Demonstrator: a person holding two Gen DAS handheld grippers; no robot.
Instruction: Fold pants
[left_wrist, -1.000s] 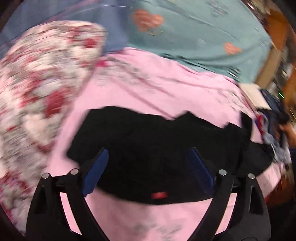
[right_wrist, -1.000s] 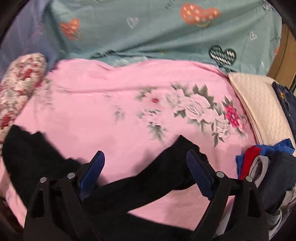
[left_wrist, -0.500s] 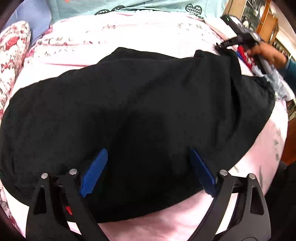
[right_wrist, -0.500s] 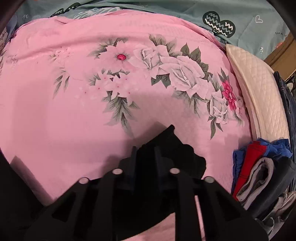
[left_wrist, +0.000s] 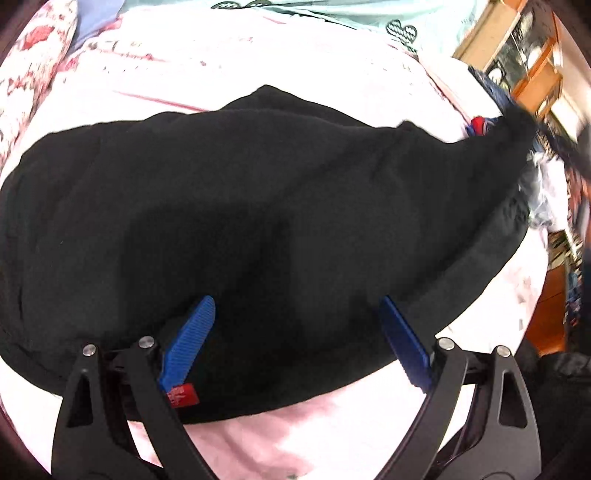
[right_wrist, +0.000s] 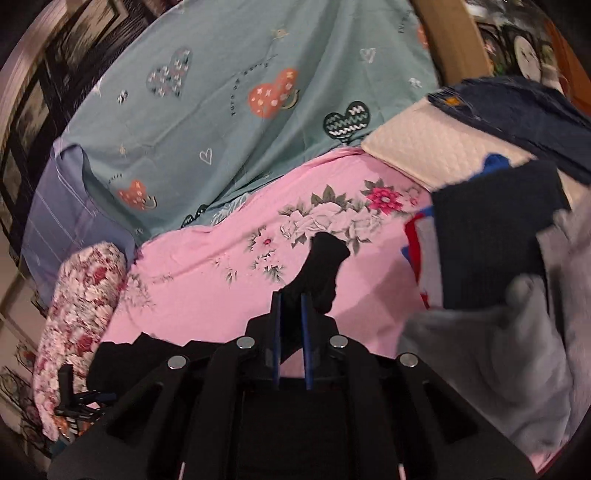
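1. Since the earlier frames, the right gripper (right_wrist: 291, 306) has lifted and turned away from the pink floral sheet (right_wrist: 207, 295), carrying a fold of the black pants (left_wrist: 258, 221) up with it; the teal heart-print cloth (right_wrist: 229, 110) behind the bed now fills much of its view.
2. Right gripper: blue pads pressed close together, pinching a strip of the pants, whose tip sticks up past the fingers.
3. Left gripper (left_wrist: 295, 332): jaws spread wide, blue pads (left_wrist: 188, 339) over the near edge of the pants. No cloth is caught between them.
4. Pants: spread broadly across the pink sheet, one end drawn out to a point toward the right. A red label (left_wrist: 181, 396) shows at the near hem, just beside the left pad.
5. Surroundings: a pile of folded clothes (right_wrist: 498, 258) lies at the right of the bed; a red-flowered bolster (right_wrist: 81, 314) lies at the left.
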